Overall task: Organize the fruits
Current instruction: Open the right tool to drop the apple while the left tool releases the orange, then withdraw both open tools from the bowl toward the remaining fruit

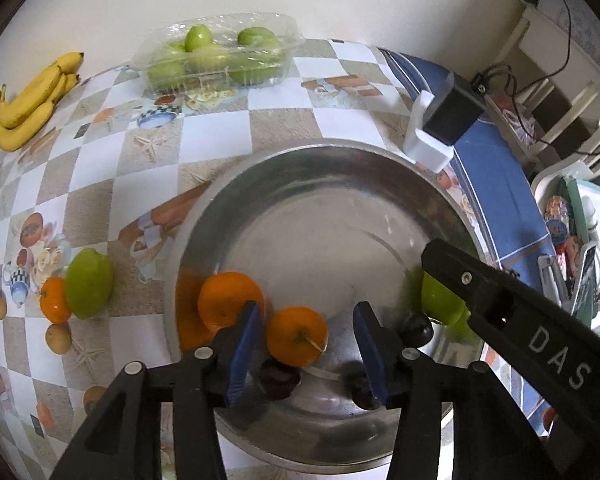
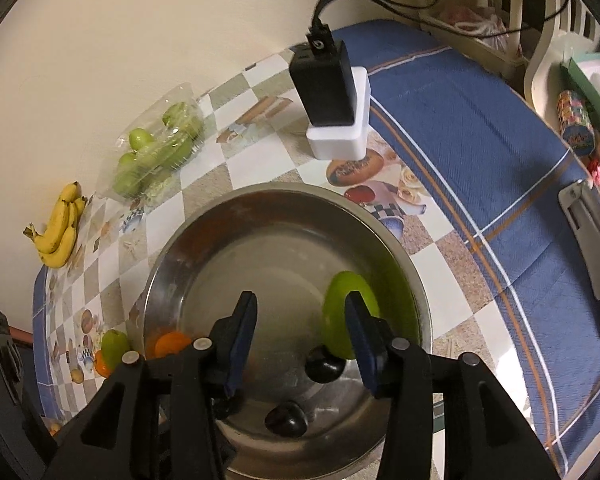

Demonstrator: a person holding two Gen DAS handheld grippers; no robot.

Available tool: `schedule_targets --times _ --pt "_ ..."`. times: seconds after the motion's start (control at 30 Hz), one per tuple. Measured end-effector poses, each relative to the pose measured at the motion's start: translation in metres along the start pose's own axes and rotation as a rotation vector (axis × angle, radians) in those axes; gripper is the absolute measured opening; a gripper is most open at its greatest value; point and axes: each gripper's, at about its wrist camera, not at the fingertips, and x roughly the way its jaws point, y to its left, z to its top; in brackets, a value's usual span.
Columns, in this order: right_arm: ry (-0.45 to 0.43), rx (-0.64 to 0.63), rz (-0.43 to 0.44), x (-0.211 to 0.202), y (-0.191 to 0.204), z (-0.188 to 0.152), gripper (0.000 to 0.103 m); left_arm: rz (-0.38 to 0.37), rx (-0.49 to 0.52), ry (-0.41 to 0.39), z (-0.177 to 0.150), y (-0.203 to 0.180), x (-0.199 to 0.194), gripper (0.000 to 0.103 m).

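Observation:
A steel bowl holds two oranges, a green fruit and three dark plums. My left gripper hangs open over the bowl's near side. The nearer orange lies between its blue pads, with a gap on each side. My right gripper is open too, with bare bowl floor between its pads. The green fruit sits just behind its right finger. Left of the bowl, on the cloth, lie a green fruit, an orange and two small brown fruits.
Bananas and a clear box of green fruits lie at the back by the wall. A black charger on a white stand stands behind the bowl. The table edge and a cluttered chair are at the right.

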Motion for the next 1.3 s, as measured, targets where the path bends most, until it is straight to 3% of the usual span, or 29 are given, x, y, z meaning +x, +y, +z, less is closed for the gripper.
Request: schedule_targets --times 0.4,0.6,0.73,1.13,1.3 --pt "0.033 -0.016 -0.013 0.005 0.006 -0.003 0.047 0.044 -0.131 -0.041 0.010 0.050 -0.014 0.056" --pt "0.036 -0.058 -0.029 0.007 0.021 -0.006 0.047 0.152 -0.196 -0.074 0.011 0.084 -0.021 0.061" --pt "0.040 -0.094 -0.030 0.008 0.034 -0.009 0.047 0.183 -0.236 -0.075 0.009 0.105 -0.023 0.062" --pt "0.044 -0.186 -0.032 0.008 0.067 -0.016 0.047 0.211 -0.297 -0.053 0.005 0.132 -0.024 0.067" --pt "0.045 -0.206 -0.050 0.010 0.072 -0.017 0.060 0.239 -0.289 -0.041 0.004 0.133 -0.021 0.078"
